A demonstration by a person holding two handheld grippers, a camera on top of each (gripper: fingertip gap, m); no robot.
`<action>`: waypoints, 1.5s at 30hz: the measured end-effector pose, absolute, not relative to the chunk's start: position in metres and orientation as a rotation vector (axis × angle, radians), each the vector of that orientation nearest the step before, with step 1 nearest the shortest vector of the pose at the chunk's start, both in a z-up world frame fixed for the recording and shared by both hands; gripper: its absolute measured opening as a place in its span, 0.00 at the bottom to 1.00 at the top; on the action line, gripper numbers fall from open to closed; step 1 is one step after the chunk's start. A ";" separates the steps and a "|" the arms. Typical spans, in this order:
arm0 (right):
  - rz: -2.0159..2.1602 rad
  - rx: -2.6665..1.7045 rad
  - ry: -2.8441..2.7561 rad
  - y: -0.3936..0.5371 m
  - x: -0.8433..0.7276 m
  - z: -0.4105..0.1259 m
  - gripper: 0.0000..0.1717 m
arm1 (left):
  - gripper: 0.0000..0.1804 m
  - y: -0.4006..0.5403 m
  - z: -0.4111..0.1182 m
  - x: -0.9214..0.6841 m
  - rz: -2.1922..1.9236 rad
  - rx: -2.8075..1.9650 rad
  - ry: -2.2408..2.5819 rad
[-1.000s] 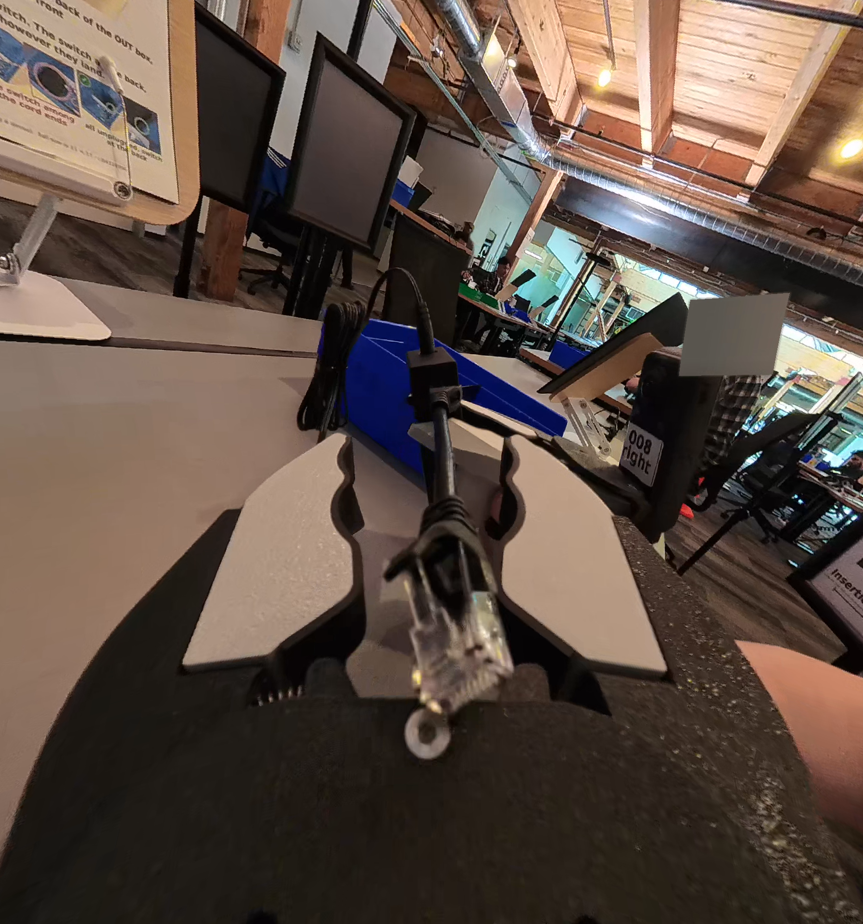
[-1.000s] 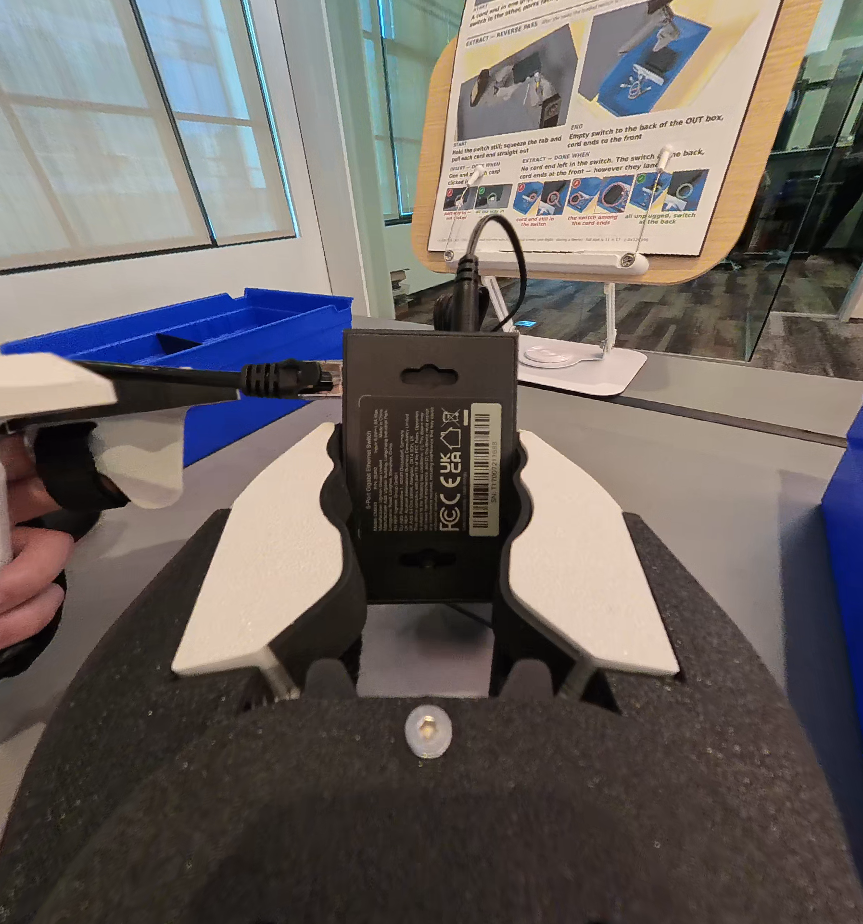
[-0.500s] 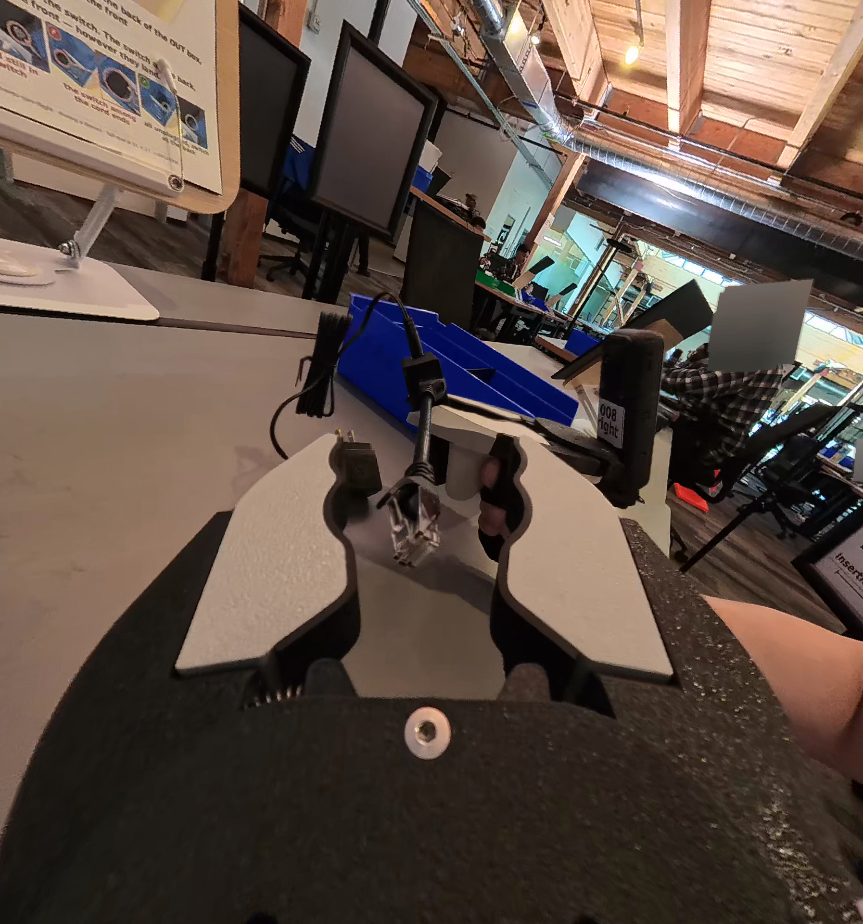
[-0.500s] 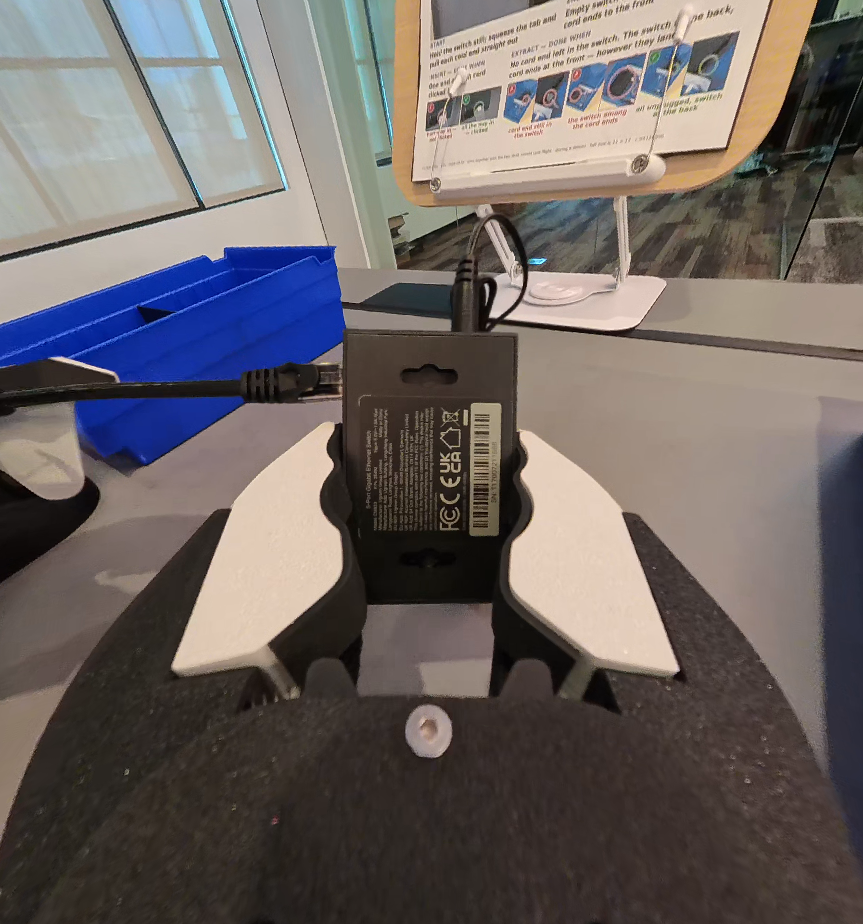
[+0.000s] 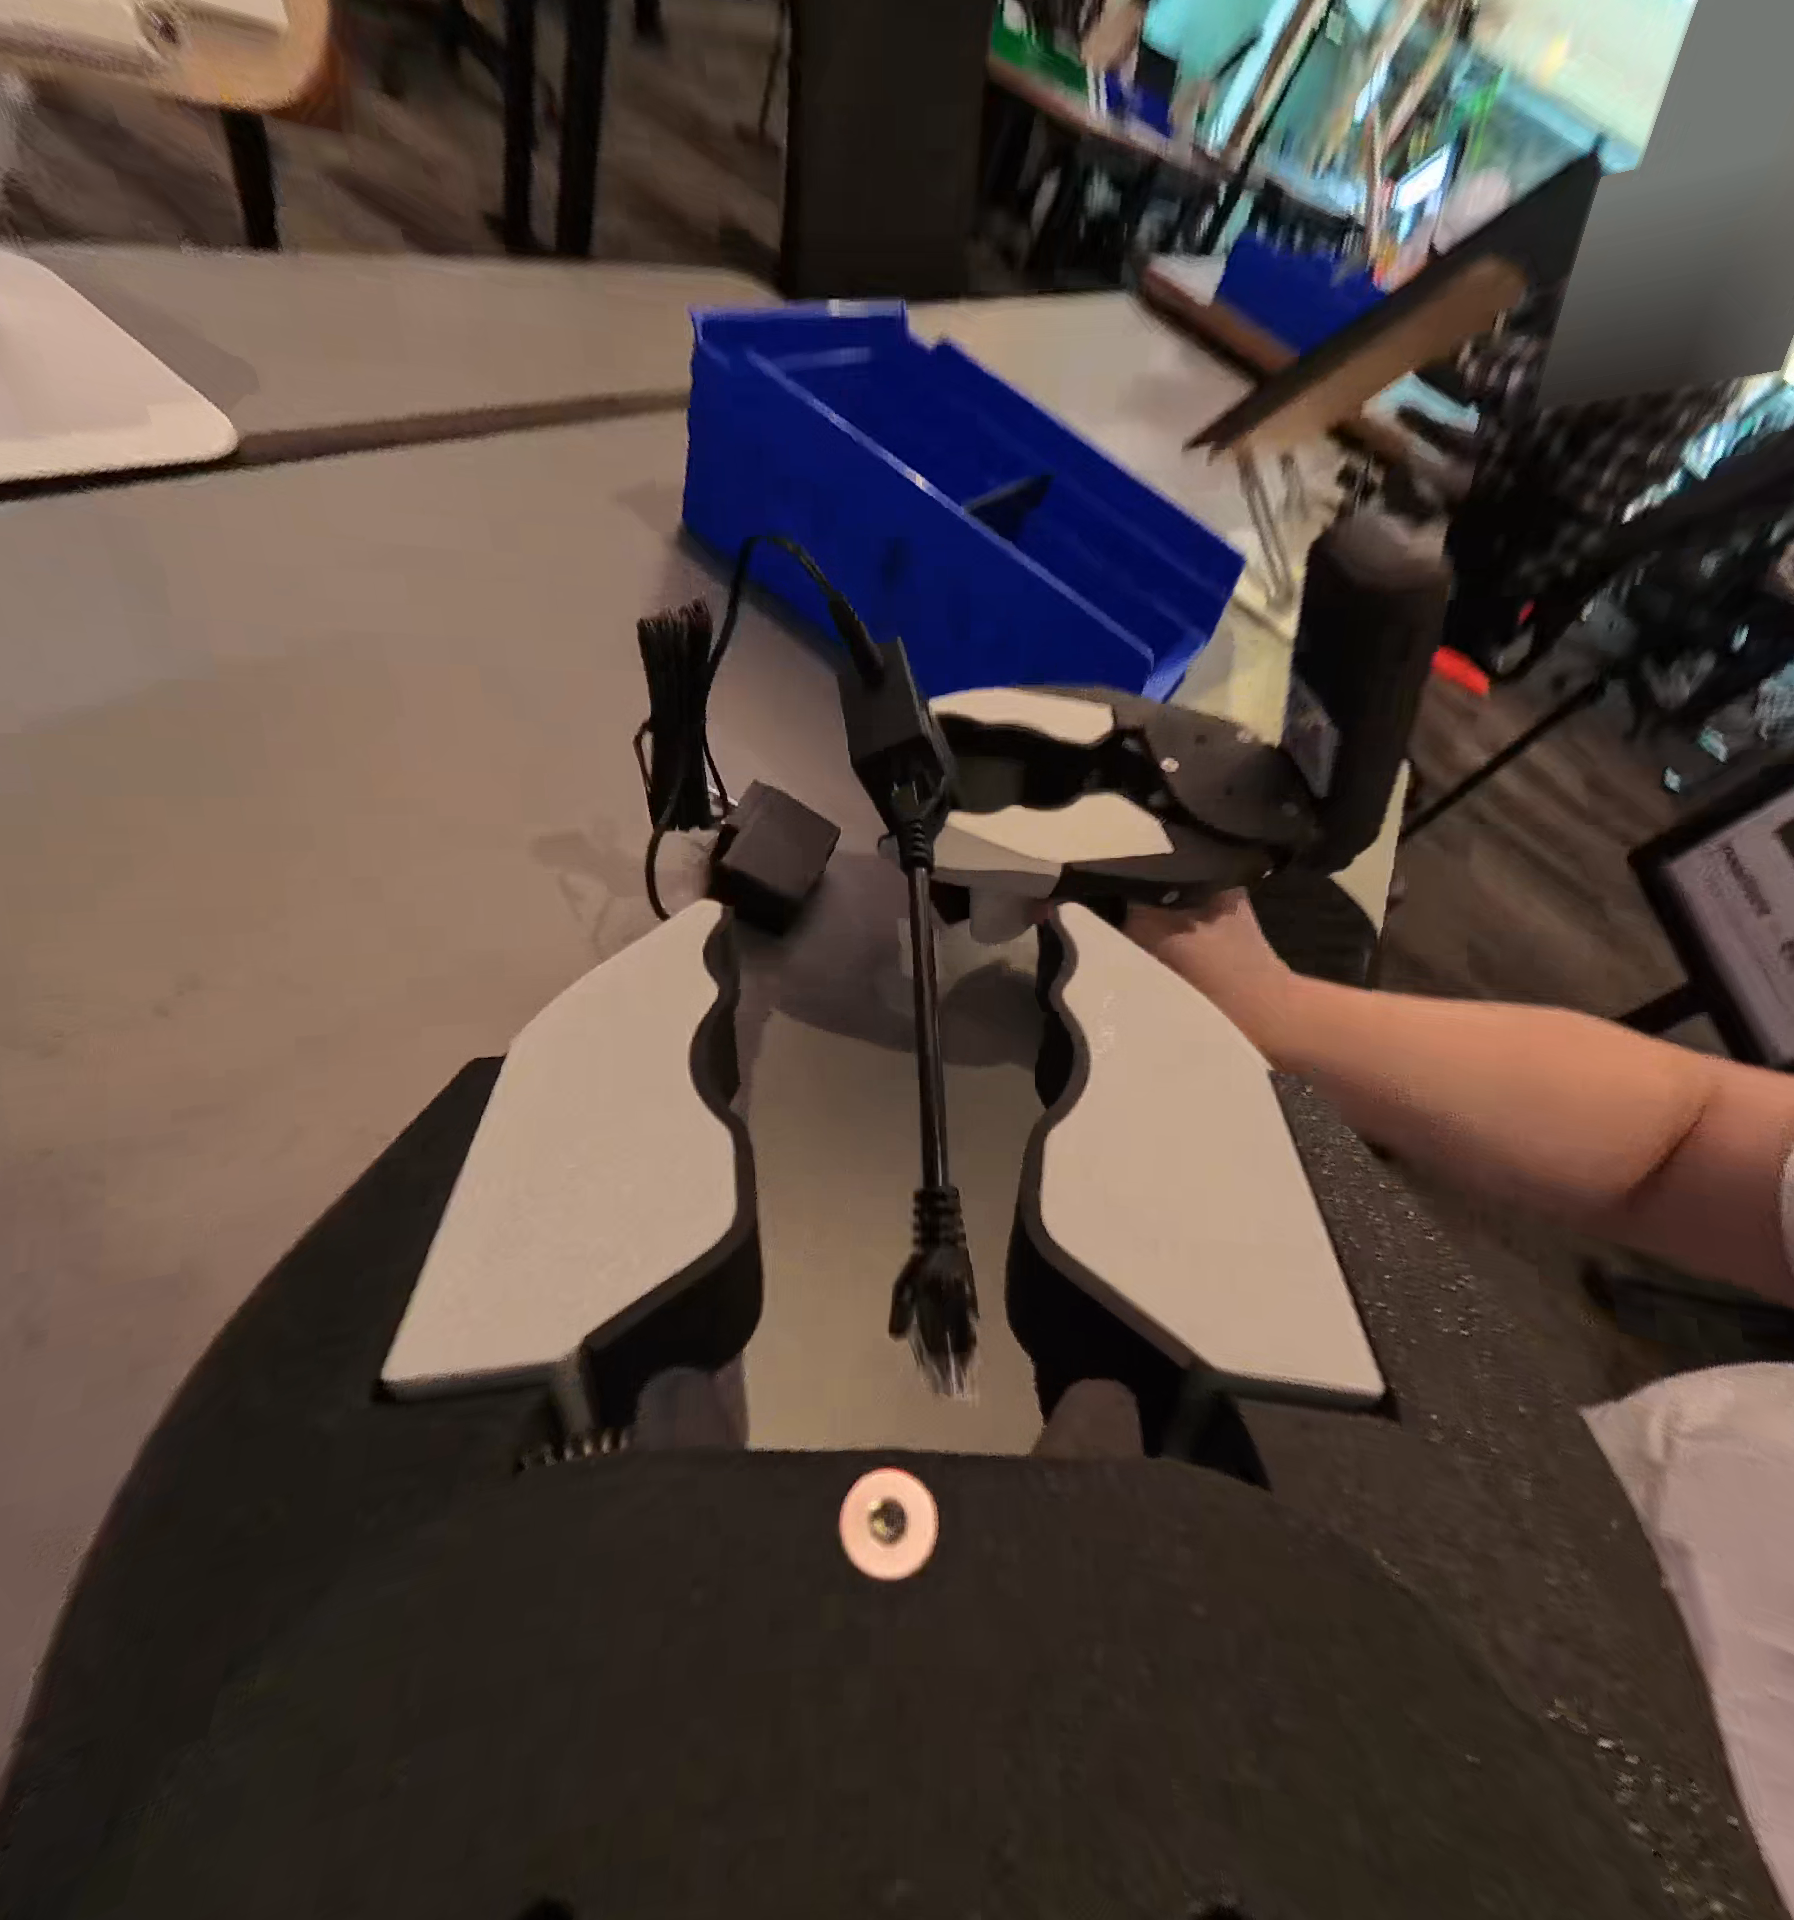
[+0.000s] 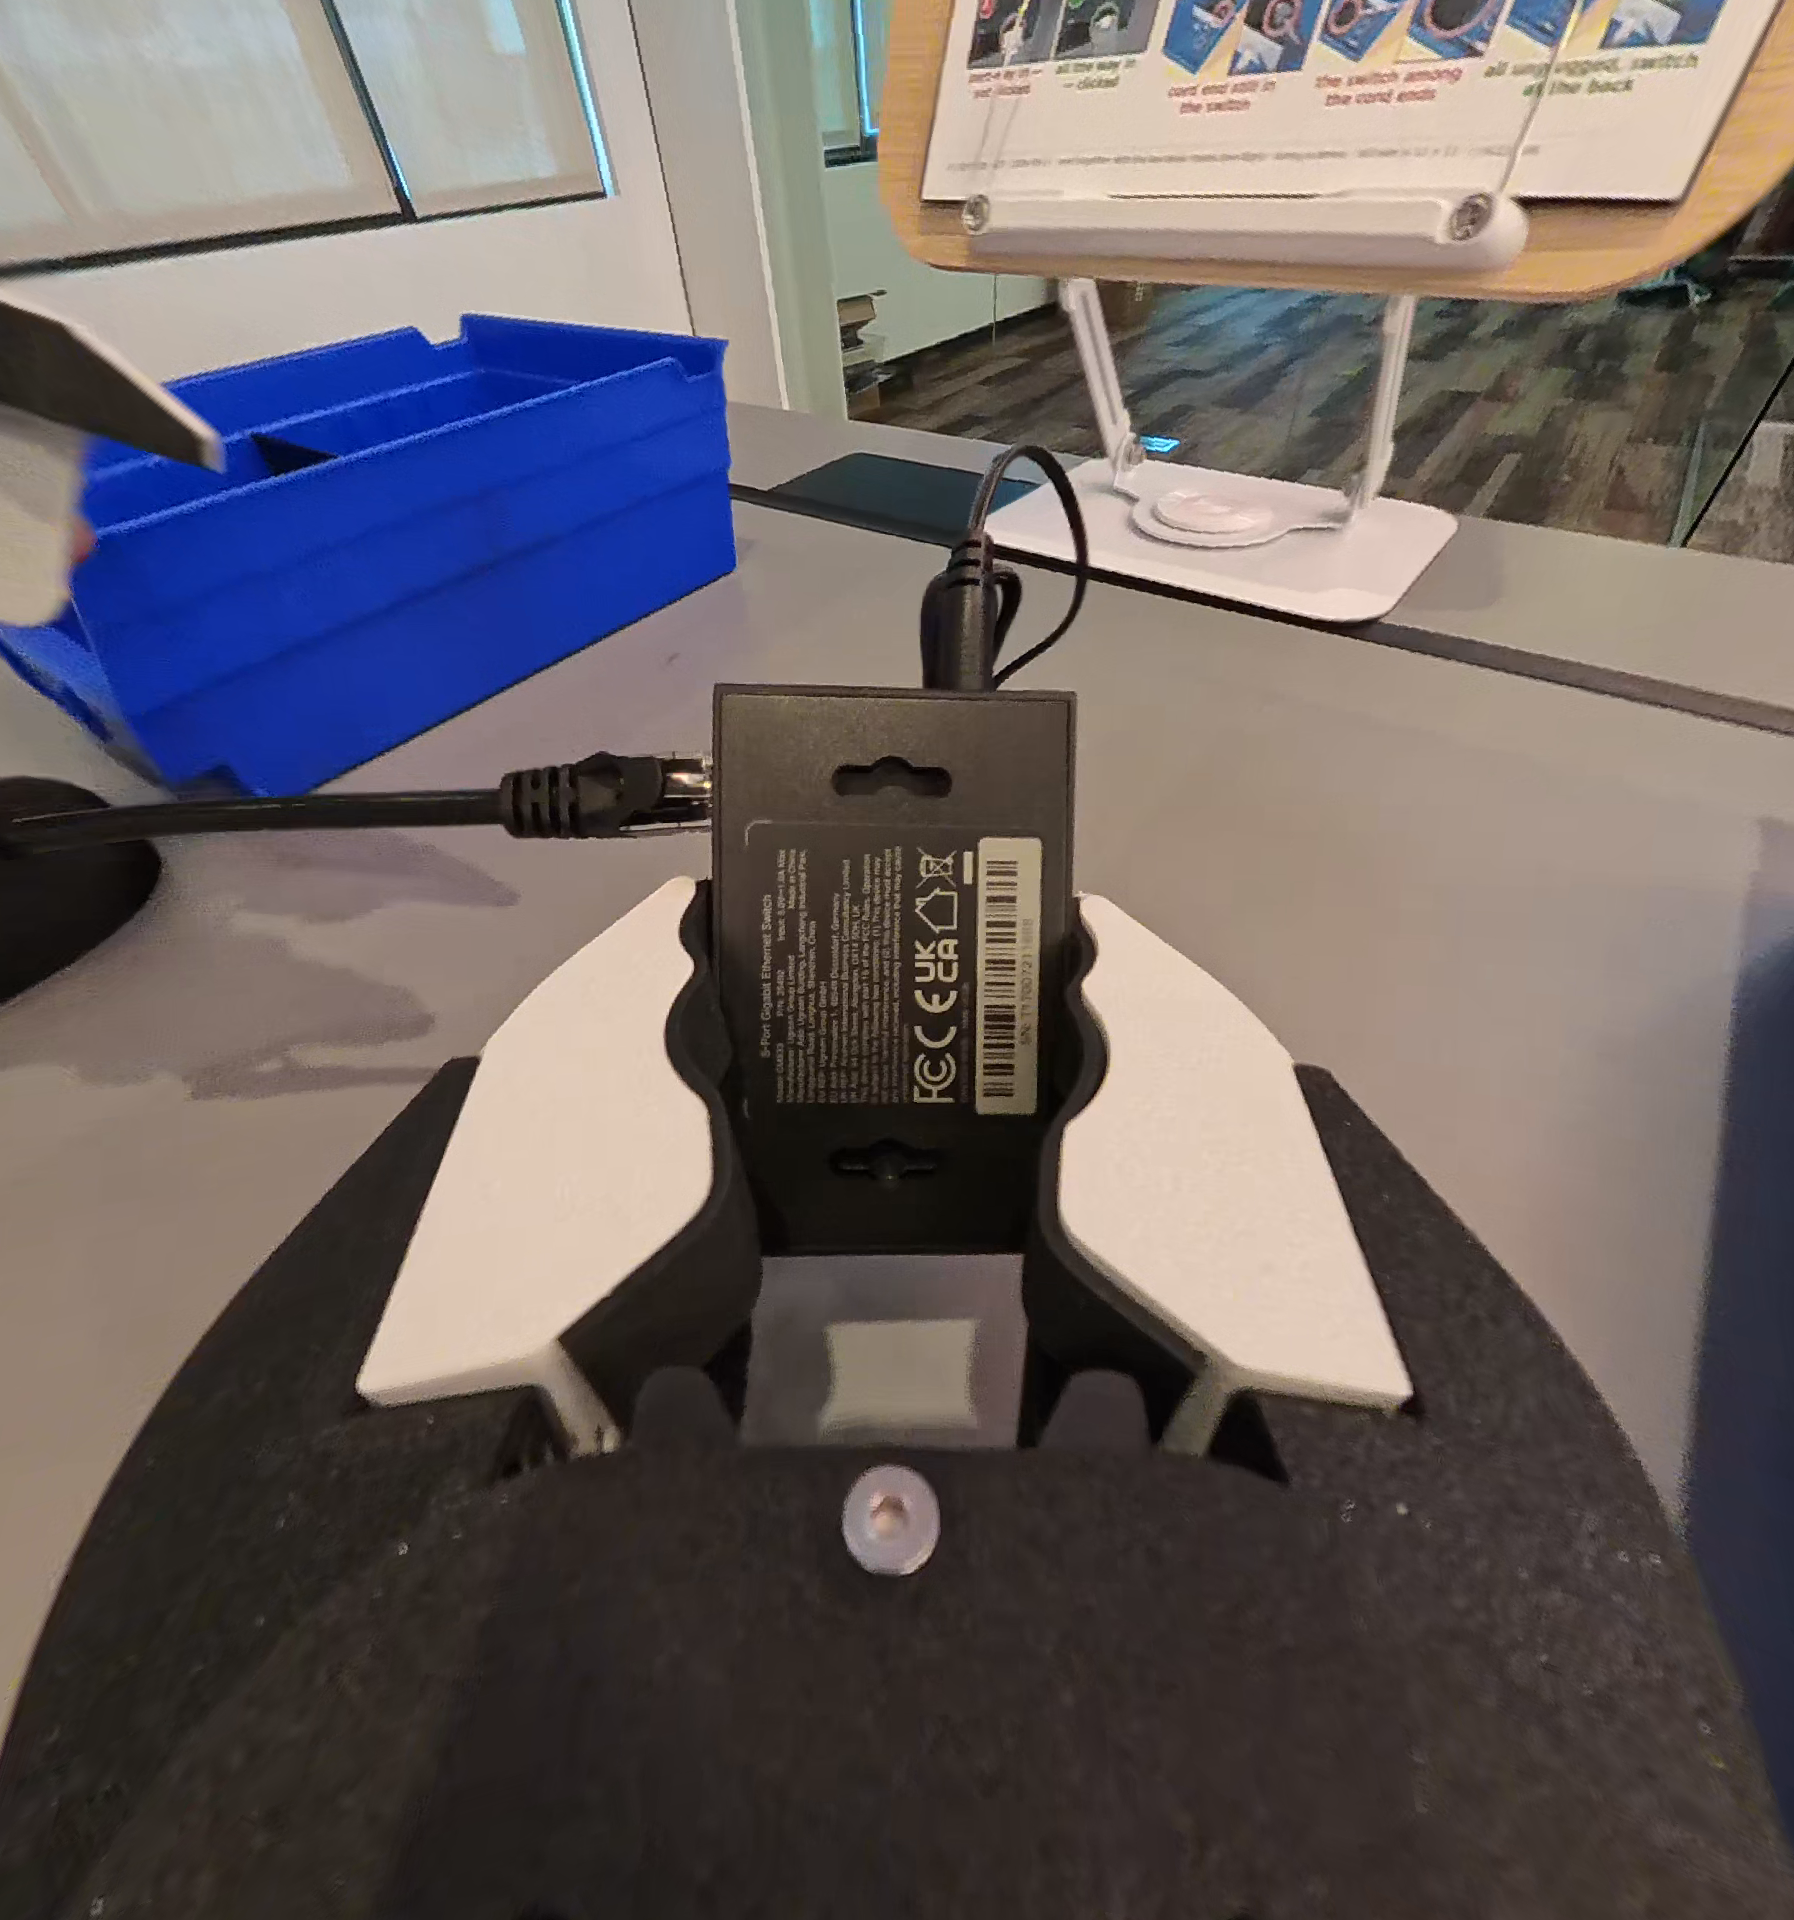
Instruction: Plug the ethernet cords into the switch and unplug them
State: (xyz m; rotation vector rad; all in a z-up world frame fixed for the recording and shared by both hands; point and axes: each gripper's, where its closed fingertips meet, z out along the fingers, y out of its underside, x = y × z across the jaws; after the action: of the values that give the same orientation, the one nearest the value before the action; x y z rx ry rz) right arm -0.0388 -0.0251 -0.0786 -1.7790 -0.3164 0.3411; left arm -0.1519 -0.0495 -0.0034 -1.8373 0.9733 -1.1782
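My right gripper (image 6: 890, 899) is shut on a black switch (image 6: 888, 997), label side up, above the grey table (image 6: 1392, 831). A black ethernet cord (image 6: 602, 795) is plugged into the switch's left side. In the left wrist view the switch (image 5: 893, 727) sits in the right gripper (image 5: 934, 779), and the cord (image 5: 924, 1039) runs from it towards the camera. The cord's free plug (image 5: 934, 1309) lies between my left fingers. My left gripper (image 5: 888, 925) is open; its pads do not touch the cord. One of its fingers (image 6: 72, 384) shows in the right wrist view.
A blue bin (image 5: 955, 540) stands behind the switch; it also shows in the right wrist view (image 6: 405, 540). The switch's power brick (image 5: 773, 852) and coiled power cord (image 5: 675, 727) lie on the table. An instruction board on a white stand (image 6: 1267, 540) stands at the back.
Both views have tilted down towards the table. The left gripper drew back, then came forward, so the cord's free plug lies deep between its open fingers again. The right gripper still holds the switch.
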 end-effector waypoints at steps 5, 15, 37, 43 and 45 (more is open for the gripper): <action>0.306 -1.751 -0.406 -0.029 -0.051 -0.076 0.35 | 0.26 -0.061 -0.040 -0.112 -1.221 -1.989 1.205; 0.279 -1.710 -0.499 -0.034 -0.063 -0.072 0.35 | 0.22 -0.067 -0.060 -0.097 -1.319 -2.104 1.249; 0.020 -1.557 -0.728 -0.046 -0.077 -0.061 0.35 | 0.07 -0.080 -0.066 -0.101 -1.428 -2.103 1.323; -0.019 -1.589 -0.721 -0.047 -0.080 -0.065 0.35 | 0.07 -0.081 -0.069 -0.103 -1.426 -2.114 1.316; -0.016 -1.605 -0.721 -0.047 -0.080 -0.067 0.35 | 0.07 -0.081 -0.072 -0.103 -1.401 -2.108 1.317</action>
State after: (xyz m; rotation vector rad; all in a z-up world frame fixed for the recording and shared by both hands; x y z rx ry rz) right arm -0.0799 -0.0475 -0.0673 -1.6051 -0.7213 -0.0163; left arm -0.1034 -0.0807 -0.0716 -2.1078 1.3168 -1.4009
